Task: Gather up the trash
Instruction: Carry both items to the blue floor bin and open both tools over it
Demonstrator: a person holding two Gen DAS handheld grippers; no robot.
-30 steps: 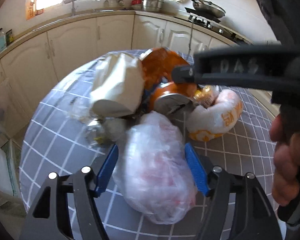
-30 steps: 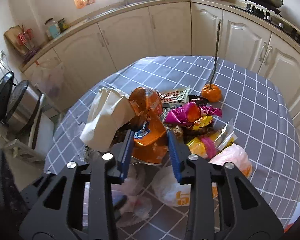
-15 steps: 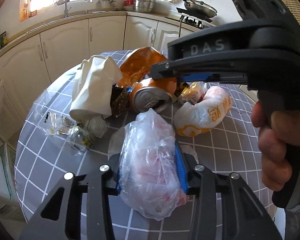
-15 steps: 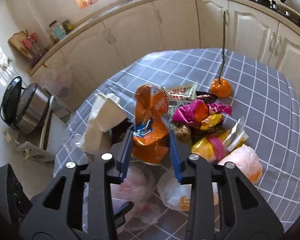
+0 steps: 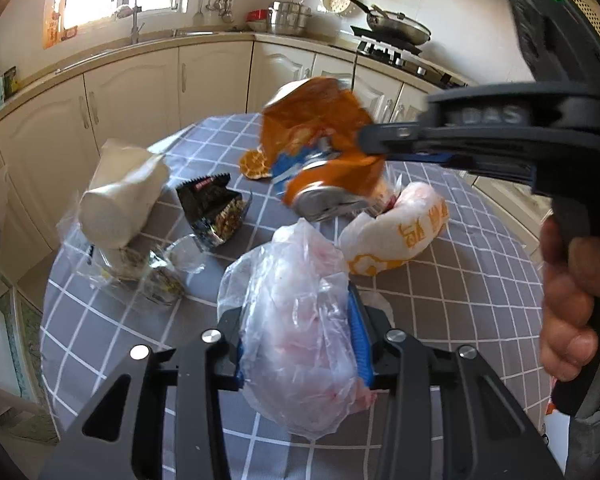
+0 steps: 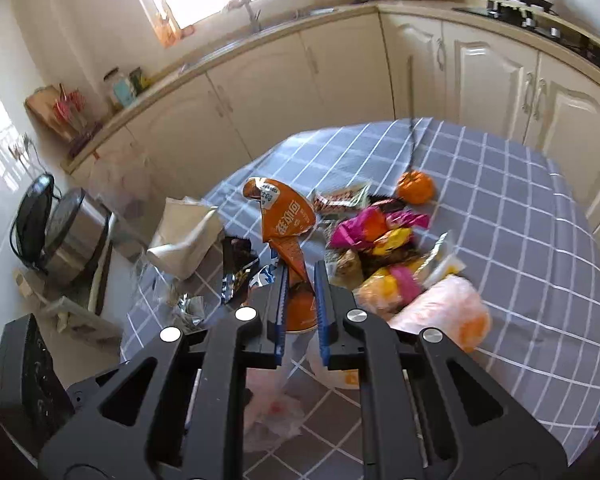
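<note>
Jaws of your left gripper [image 5: 300,344] clench a crumpled clear plastic bag [image 5: 300,320] at lower centre of the left wrist view, above the grey checked worktop [image 5: 460,280]. Your right gripper [image 6: 300,292] pinches an orange snack bag [image 6: 288,224], lifted at upper centre in the left view. A white paper cup [image 5: 120,196] lies at left, a black wrapper [image 5: 216,212] beside it, and a white-and-orange bag [image 5: 396,236] at right.

Two grippers [image 5: 300,344] [image 6: 300,300], one orange bag [image 6: 286,228], one paper cup [image 5: 120,200].
</note>
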